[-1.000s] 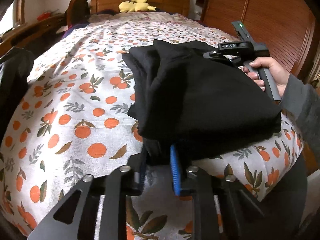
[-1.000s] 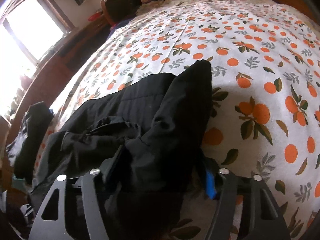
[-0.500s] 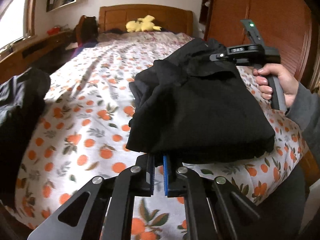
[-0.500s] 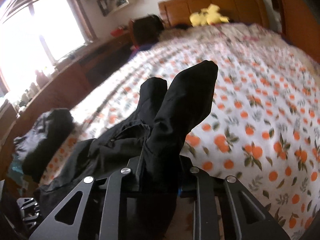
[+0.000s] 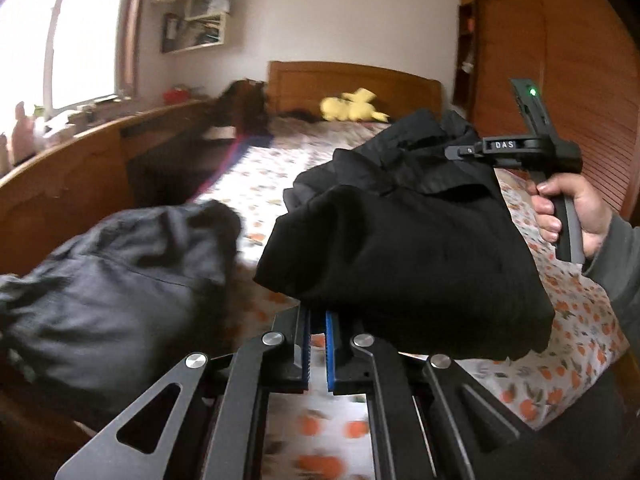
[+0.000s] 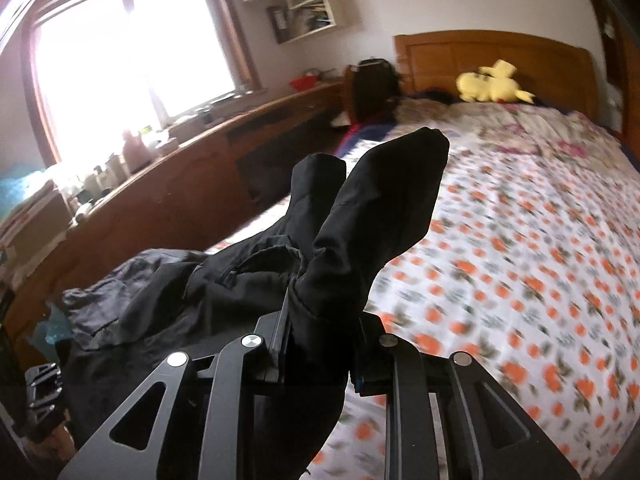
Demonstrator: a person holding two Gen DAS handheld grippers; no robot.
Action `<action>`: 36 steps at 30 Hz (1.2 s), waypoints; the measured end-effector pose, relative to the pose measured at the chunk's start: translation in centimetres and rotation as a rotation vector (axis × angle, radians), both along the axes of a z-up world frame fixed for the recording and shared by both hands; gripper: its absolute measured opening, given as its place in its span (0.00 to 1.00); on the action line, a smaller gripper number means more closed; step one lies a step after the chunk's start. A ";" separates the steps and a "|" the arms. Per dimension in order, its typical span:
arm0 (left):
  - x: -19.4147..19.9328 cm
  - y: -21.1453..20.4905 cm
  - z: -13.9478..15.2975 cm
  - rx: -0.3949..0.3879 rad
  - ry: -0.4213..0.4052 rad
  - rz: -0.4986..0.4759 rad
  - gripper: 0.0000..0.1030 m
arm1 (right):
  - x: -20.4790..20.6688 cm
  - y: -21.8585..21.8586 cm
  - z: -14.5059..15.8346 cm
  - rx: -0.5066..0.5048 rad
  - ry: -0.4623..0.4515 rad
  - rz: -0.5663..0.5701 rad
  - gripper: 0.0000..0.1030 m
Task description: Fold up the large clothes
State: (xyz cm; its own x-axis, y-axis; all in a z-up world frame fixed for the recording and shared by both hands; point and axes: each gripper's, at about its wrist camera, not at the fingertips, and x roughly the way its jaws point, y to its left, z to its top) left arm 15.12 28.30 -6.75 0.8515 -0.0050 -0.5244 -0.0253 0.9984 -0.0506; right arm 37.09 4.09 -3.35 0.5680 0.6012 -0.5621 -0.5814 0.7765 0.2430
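A folded black garment (image 5: 404, 240) hangs in the air above the bed, held between both grippers. My left gripper (image 5: 318, 320) is shut at its near lower edge, blue pads nearly together; whether cloth sits between them is hidden under the bundle. My right gripper (image 6: 320, 320) is shut on a thick bunch of the same garment (image 6: 372, 208), which sticks up in two lobes. The right gripper also shows in the left wrist view (image 5: 528, 148), held by a hand at the garment's far right.
A bed with an orange-print sheet (image 6: 520, 240) lies below. A second dark grey garment (image 5: 112, 280) is piled at the bed's left edge. A yellow plush (image 6: 492, 84) lies by the wooden headboard. A wooden desk (image 6: 200, 168) runs under the window; a wardrobe (image 5: 560, 80) stands right.
Both grippers have lifted the folded black garment off the sheet and carried it left, toward the dark grey pile. The left jaws closed from half open to nearly together.
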 end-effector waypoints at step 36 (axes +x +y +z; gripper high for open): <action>-7.4 28.6 1.8 0.061 0.084 0.539 0.07 | -0.6 30.7 -6.3 -0.174 0.104 0.230 0.57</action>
State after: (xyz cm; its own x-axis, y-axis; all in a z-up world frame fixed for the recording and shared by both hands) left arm 7.68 56.94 -4.95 0.6803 0.4532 -0.5761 -0.5358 0.8438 0.0311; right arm 36.46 34.80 -9.64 0.3620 0.5970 -0.7159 -0.7259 0.6624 0.1853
